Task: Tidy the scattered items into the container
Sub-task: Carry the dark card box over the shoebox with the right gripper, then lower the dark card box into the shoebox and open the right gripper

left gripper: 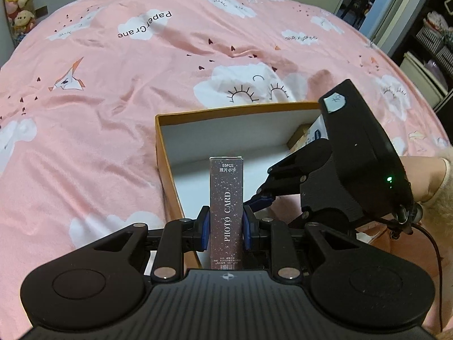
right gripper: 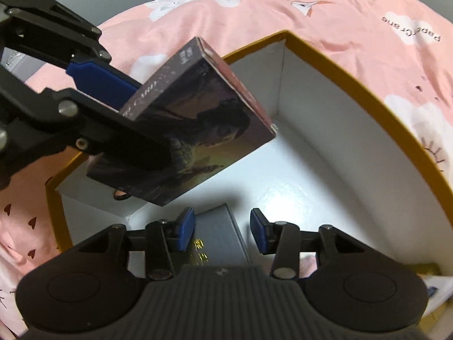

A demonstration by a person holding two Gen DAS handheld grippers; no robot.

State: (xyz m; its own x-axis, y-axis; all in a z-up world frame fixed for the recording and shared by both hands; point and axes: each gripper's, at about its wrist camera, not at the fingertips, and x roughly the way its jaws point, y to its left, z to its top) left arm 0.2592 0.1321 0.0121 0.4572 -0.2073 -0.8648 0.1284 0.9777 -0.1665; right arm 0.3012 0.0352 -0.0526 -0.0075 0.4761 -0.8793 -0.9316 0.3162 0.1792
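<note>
My left gripper (left gripper: 226,226) is shut on a dark, speckled "PHOTO CARD" box (left gripper: 226,206), held upright over the near-left part of the container. The container (left gripper: 226,110) is an open cardboard box with an orange rim and white inside, lying on the bed. In the right wrist view the photo card box (right gripper: 203,119) hangs tilted above the container's floor in the left gripper (right gripper: 154,120). My right gripper (right gripper: 222,232) stands open inside the container (right gripper: 354,85), its pads either side of a grey box with gold lettering (right gripper: 218,240) that lies on the floor. From the left wrist view, the right gripper (left gripper: 263,181) reaches in from the right.
A pink quilt with cloud prints (left gripper: 113,99) surrounds the container. A tan item (left gripper: 300,133) and a white-blue packet (left gripper: 318,131) lie in its far right corner. A hand in a fuzzy sleeve (left gripper: 424,175) holds the right gripper. Plush toys (left gripper: 17,2) and shelves (left gripper: 430,42) stand beyond the bed.
</note>
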